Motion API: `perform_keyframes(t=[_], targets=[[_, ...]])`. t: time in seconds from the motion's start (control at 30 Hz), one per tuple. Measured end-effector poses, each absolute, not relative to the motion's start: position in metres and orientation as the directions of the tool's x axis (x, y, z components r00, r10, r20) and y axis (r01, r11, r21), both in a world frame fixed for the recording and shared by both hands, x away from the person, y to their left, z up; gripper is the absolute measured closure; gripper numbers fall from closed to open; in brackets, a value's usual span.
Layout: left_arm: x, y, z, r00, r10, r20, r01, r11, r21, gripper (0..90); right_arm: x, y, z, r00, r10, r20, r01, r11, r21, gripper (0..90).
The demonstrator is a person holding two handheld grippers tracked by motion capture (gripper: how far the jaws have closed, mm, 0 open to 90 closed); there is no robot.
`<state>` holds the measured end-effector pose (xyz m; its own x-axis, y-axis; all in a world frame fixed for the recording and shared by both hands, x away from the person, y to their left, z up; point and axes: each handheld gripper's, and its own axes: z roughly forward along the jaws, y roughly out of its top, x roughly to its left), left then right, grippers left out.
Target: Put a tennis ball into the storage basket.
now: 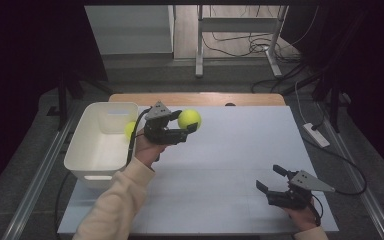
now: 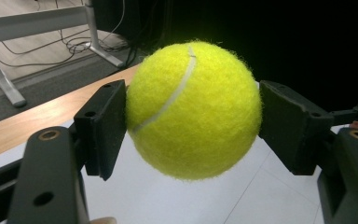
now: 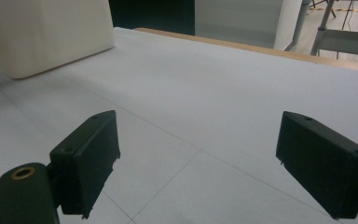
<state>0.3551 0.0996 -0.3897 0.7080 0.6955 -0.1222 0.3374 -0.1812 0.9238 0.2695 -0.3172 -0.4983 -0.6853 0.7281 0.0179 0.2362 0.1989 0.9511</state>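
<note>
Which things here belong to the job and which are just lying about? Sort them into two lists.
In the job:
- tennis ball clamped in the left gripper
- white bin
- second yellow ball in the bin

Lying about:
- right gripper, open, idle
- power strip on the floor

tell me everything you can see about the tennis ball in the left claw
The tennis ball is bright yellow-green and fuzzy like felt, with a white curved seam running across its upper left. It looks whole and round. The left claw is shut on it, one black pad pressing each side. It is held up off the white table, just right of the white bin.
</note>
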Motion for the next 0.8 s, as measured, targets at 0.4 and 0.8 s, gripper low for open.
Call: perform_keyframes(t=[0.4, 0.8], targets=[[0.353, 0.110, -0.383, 0.692, 0.712, -0.119, 0.333, -0.168, 0.928, 28.2, 0.271, -0.317, -0.499, -0.686, 0.727, 0.016, 0.234, 0.200, 0.951, 13.1], [0.353, 0.121, -0.376, 0.670, 0.734, -0.115, 0.329, -0.154, 0.932, 28.2, 0.272, -0.317, -0.498, -0.685, 0.728, 0.022, 0.238, 0.196, 0.951, 13.1]])
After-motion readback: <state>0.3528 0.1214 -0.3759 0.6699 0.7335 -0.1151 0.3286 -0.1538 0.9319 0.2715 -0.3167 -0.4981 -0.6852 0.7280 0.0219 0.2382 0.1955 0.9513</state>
